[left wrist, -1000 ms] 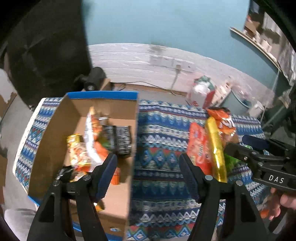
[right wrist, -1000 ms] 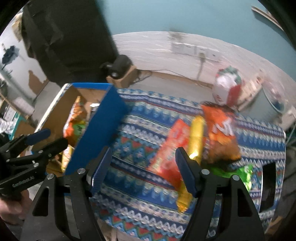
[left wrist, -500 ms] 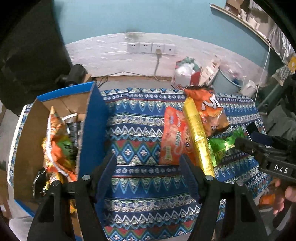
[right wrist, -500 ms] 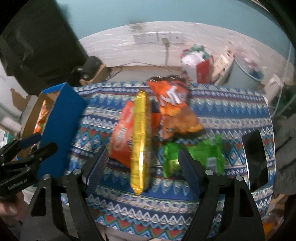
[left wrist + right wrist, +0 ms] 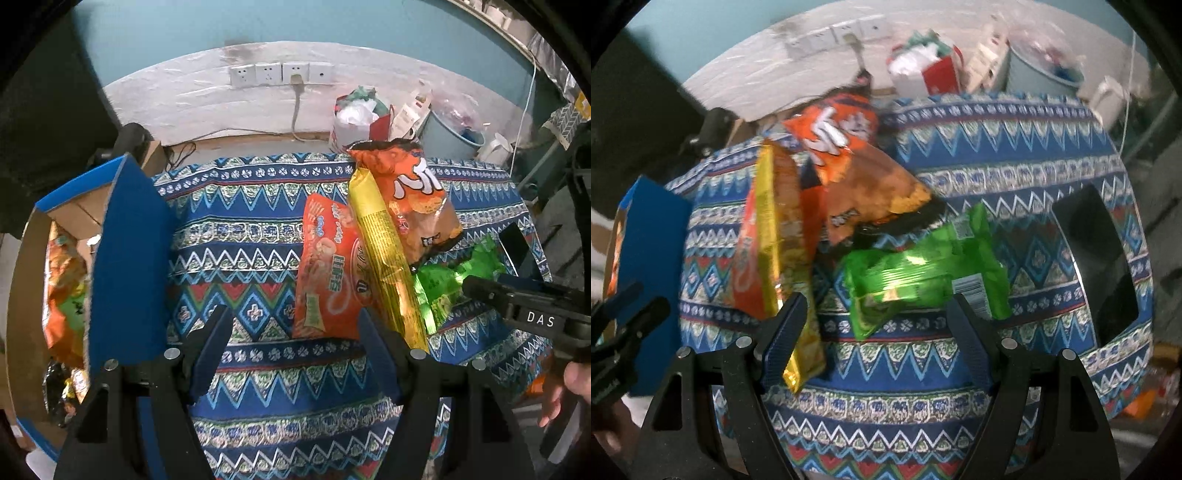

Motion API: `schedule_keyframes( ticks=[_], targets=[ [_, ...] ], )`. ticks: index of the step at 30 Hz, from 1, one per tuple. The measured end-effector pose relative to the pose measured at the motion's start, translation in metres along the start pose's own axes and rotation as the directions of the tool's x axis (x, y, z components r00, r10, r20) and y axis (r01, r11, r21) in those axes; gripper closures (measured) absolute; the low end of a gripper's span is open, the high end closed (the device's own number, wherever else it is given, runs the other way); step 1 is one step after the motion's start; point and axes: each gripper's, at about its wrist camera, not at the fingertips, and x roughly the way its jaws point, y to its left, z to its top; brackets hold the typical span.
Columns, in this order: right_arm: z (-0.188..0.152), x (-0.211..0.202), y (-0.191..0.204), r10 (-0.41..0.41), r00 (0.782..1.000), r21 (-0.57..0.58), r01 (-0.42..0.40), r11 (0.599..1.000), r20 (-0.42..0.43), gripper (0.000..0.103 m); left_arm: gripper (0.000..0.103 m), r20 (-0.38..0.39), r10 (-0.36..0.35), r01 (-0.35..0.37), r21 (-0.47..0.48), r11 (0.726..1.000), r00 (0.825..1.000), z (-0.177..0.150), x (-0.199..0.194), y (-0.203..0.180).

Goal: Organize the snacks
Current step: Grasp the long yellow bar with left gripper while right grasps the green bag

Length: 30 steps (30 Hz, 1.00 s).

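Both tongs (image 5: 295,343) (image 5: 875,328) gaping empty, patterned tablecloth (image 5: 258,258), possibly plaster wall (image 5: 192,96) behind.

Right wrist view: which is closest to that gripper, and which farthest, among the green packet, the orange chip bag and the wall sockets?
From the right gripper:
1. Green packet, just ahead of the fingertips.
2. Orange chip bag, behind it, mid-table.
3. Wall sockets, on the far wall.

A woven patterned cloth (image 5: 258,236) with a matt weave covers the table. The green packet (image 5: 923,273), gold packet (image 5: 384,254) and orange bags (image 5: 410,195) are glossy, crinkled foil. At left, the cardboard box (image 5: 125,258) looks matt, with brown paper inside.
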Motion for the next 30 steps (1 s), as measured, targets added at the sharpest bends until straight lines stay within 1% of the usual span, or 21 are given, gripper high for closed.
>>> schedule_keyframes(
  ticks=[3, 8, 12, 15, 18, 21, 23, 24, 25, 26, 30],
  targets=[
    [0.004, 0.011, -0.009, -0.013, 1.000, 0.038, 0.014, 0.999, -0.011, 0.025, 0.031, -0.012, -0.015, 0.015, -0.020, 1.000, 1.000, 0.005, 0.011, 0.000],
    [0.011, 0.025, -0.021, -0.010, 1.000, 0.104, 0.012, 0.994, -0.019, 0.025, 0.031, -0.028, -0.039, 0.038, -0.061, 0.997, 0.999, 0.017, 0.030, -0.001],
    [0.019, 0.038, -0.029, -0.023, 0.999, 0.134, 0.028, 0.991, -0.035, 0.025, 0.031, -0.046, -0.058, 0.053, -0.090, 0.995, 0.997, 0.024, 0.041, -0.004],
    [0.022, 0.050, -0.032, -0.033, 0.998, 0.130, 0.040, 0.991, -0.052, 0.025, 0.031, -0.050, -0.076, 0.070, -0.103, 0.992, 0.996, 0.028, 0.045, -0.008],
    [0.024, 0.058, -0.036, -0.028, 0.998, 0.114, 0.034, 0.993, -0.057, 0.025, 0.031, -0.057, -0.094, 0.088, -0.109, 0.990, 0.994, 0.032, 0.049, -0.014],
    [0.025, 0.058, -0.035, -0.052, 0.997, 0.060, 0.055, 0.997, -0.050, 0.026, 0.031, -0.064, -0.118, 0.110, -0.119, 0.987, 0.991, 0.037, 0.053, -0.023],
    [0.024, 0.056, -0.033, -0.069, 0.996, 0.012, 0.070, 0.998, -0.047, 0.036, 0.031, -0.070, -0.134, 0.124, -0.124, 0.984, 0.989, 0.039, 0.056, -0.030],
    [0.024, 0.054, -0.032, -0.075, 0.996, -0.006, 0.075, 0.997, -0.049, 0.046, 0.031, -0.074, -0.139, 0.129, -0.126, 0.984, 0.988, 0.039, 0.058, -0.032],
    [0.023, 0.053, -0.032, -0.088, 0.995, -0.035, 0.086, 0.996, -0.054, 0.053, 0.031, -0.078, -0.145, 0.134, -0.126, 0.983, 0.986, 0.039, 0.060, -0.036],
    [0.021, 0.050, -0.031, -0.098, 0.994, -0.054, 0.095, 0.994, -0.057, 0.055, 0.030, -0.084, -0.150, 0.139, -0.124, 0.982, 0.985, 0.040, 0.062, -0.040],
    [0.010, 0.045, -0.041, -0.135, 0.988, -0.109, 0.127, 0.986, -0.070, 0.056, 0.030, -0.108, -0.148, 0.137, -0.100, 0.985, 0.983, 0.038, 0.074, -0.055]
  ],
)
